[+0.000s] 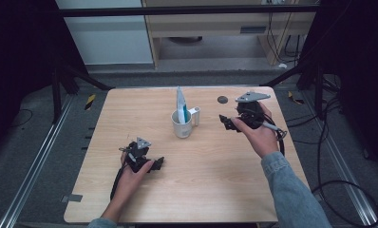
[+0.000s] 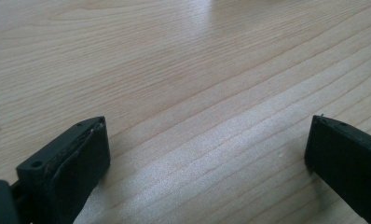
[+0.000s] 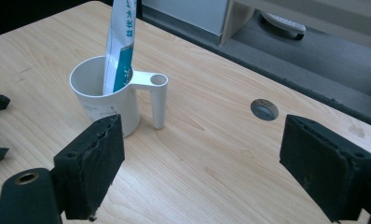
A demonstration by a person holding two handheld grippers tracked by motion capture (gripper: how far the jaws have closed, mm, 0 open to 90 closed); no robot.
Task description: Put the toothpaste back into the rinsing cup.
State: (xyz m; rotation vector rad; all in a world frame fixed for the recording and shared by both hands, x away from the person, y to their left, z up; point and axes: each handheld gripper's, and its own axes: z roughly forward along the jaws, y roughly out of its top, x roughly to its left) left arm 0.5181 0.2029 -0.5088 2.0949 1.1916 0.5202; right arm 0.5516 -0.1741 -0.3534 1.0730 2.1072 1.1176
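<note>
The left gripper (image 1: 155,164) hangs low over the bare wooden bench (image 1: 211,190), its fingers (image 2: 76,163) spread wide with only wood grain between them. Ahead of the right gripper's (image 1: 227,122) fingers (image 3: 92,163), toward their left side, stands a white cup (image 3: 106,100) with a toothpaste tube (image 3: 120,42) upright inside, handle pointing toward those fingers. They too are released, holding nothing.

We see a light wooden table (image 1: 196,190) on grey carpet (image 1: 30,137), a pale cabinet (image 1: 225,23) beyond, cables (image 1: 329,142) trailing alongside.
</note>
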